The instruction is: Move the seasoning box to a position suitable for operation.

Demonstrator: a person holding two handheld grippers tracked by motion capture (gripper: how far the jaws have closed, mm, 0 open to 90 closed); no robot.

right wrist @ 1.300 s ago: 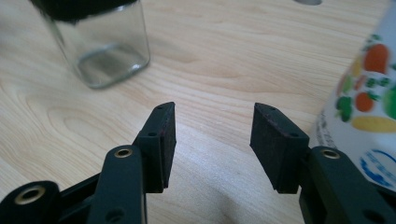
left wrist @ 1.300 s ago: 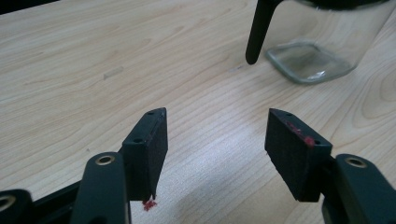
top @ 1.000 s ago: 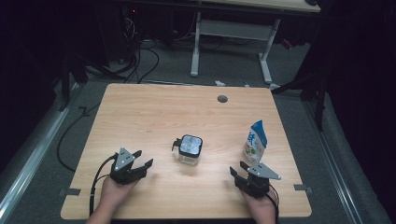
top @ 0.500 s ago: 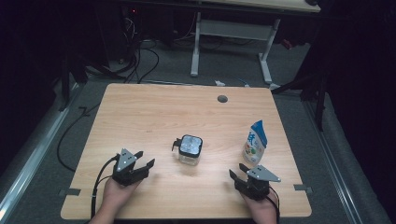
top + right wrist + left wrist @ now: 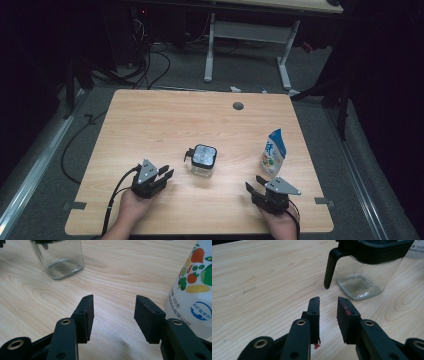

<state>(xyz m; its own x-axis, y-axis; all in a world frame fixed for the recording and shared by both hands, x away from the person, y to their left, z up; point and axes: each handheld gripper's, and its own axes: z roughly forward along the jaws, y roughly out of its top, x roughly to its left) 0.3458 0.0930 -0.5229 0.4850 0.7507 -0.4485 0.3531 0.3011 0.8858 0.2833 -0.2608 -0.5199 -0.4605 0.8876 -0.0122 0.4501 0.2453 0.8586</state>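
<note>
The glass jar (image 5: pixel 203 161), square in section with a black lid and a black handle (image 5: pixel 330 267), stands upright near the middle of the surface (image 5: pixel 165 120). The left tool (image 5: pixel 164 176) rests on the near left part of the surface and points at the jar, which lies ahead of it and slightly to its right; the handle projects from the jar on the side facing this tool. The handle's long axis runs vertically, so the likely next move, a grasp on the handle, calls for jaws that pass on either side of it. The left tool's jaws have just been closing and now stand at a narrow gap with nothing between them; they are apart from the handle. The right tool (image 5: pixel 256 187) rests at the near right, its jaws wide apart and empty. The left tool is nearer to the jar; the right tool is nearer to the white pouch (image 5: pixel 273 159), which stands upright just ahead of it. The left gripper view shows the free lower end of the handle hanging clear of the surface, a detail too small to read in the high view. The right gripper view shows the empty jar base (image 5: pixel 62 266) and the printed pouch face (image 5: pixel 193 285).
</note>
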